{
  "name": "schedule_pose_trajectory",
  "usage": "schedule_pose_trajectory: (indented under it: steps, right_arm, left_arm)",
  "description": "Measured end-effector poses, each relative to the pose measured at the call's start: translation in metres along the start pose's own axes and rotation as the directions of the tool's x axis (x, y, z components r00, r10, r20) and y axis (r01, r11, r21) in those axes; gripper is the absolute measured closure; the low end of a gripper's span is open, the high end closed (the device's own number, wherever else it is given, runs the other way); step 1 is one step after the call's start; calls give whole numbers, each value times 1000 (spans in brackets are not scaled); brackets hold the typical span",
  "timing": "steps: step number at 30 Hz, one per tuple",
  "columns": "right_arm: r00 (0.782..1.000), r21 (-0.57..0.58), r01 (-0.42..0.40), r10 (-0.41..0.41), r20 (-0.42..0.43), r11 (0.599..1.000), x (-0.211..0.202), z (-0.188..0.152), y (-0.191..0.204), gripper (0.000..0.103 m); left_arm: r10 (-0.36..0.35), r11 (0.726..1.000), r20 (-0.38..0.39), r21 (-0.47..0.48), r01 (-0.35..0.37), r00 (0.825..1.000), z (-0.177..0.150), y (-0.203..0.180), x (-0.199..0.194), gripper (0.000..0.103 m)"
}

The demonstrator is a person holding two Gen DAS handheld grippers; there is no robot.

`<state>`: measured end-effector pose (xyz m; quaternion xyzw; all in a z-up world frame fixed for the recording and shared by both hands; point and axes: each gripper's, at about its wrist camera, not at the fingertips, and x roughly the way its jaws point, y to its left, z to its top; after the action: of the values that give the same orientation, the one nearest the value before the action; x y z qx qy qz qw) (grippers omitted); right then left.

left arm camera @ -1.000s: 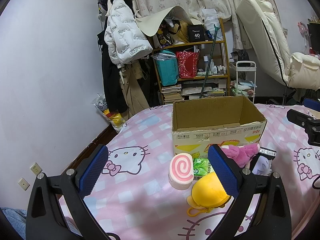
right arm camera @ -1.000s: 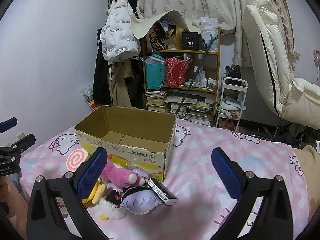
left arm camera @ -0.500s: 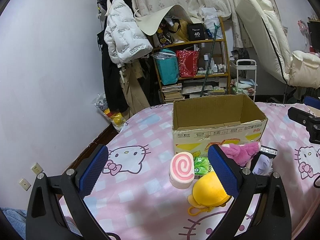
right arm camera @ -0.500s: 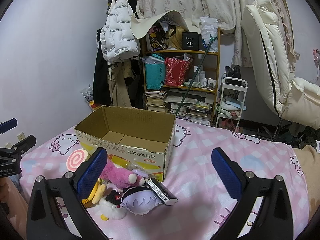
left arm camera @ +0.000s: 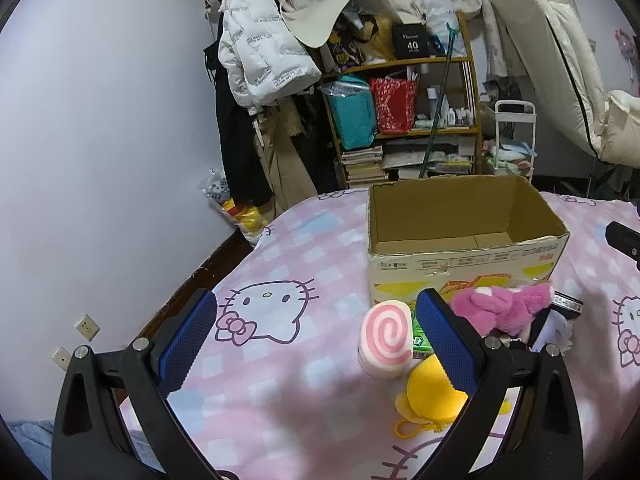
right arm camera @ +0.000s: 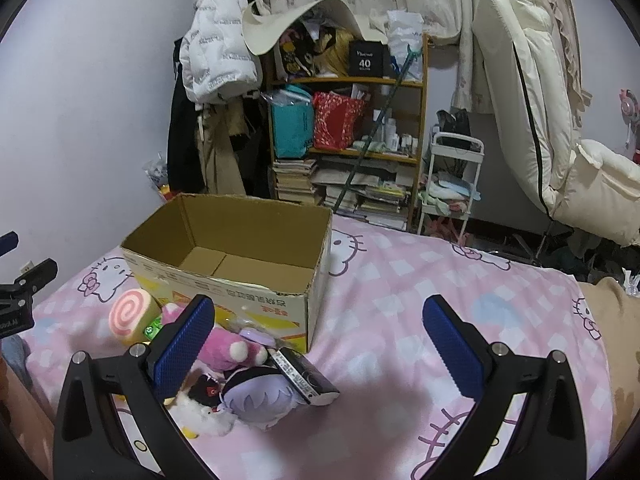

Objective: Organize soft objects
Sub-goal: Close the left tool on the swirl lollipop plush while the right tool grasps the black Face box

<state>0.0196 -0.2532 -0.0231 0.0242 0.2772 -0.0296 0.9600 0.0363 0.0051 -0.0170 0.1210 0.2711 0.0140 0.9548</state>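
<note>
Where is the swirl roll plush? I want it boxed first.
The swirl roll plush lies on the bed before the cardboard box's left front corner, beside the yellow plush.

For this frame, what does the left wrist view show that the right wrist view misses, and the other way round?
Only the left wrist view shows the yellow plush clearly, lying beside the swirl roll plush, and the wall sockets. Only the right wrist view shows the purple-haired plush doll, the small white plush and the whole dark rectangular packet. Both show the empty cardboard box on the pink bedspread, the pink plush in front of it, the green packet, and each its own open claw: left claw, right claw.
</note>
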Motion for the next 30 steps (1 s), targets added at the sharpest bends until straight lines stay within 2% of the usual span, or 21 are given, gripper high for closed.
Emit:
schedule_pose_trajectory:
  steps: [5,14,21,27,30]
  right_arm:
    - [999,35,-24,26,-41,999,13,3,-11,0]
    - [986,40,-47,52,-157,998,49,0,-16,0]
    - [980,9,-39,40,-193,999,59,-4,-12,0]
    - [966,17,-47,49,-255,999,77,-11,-12,0]
    - [955,19,-48,51,-294,999,86,-16,-11,0]
  left_arm:
    - [-34,999,-55,-16,33,998,7,-3,20,4]
    - [-50,997,-154,-68,40,987,17,-3,62,4]
    - [-125,986,-267,-137,91,956,18,1,97,4]
    - [-114,992,-320,-89,90,941,12,-9,116,4]
    - [-143,989,-361,-85,120,922,7,-15,126,4]
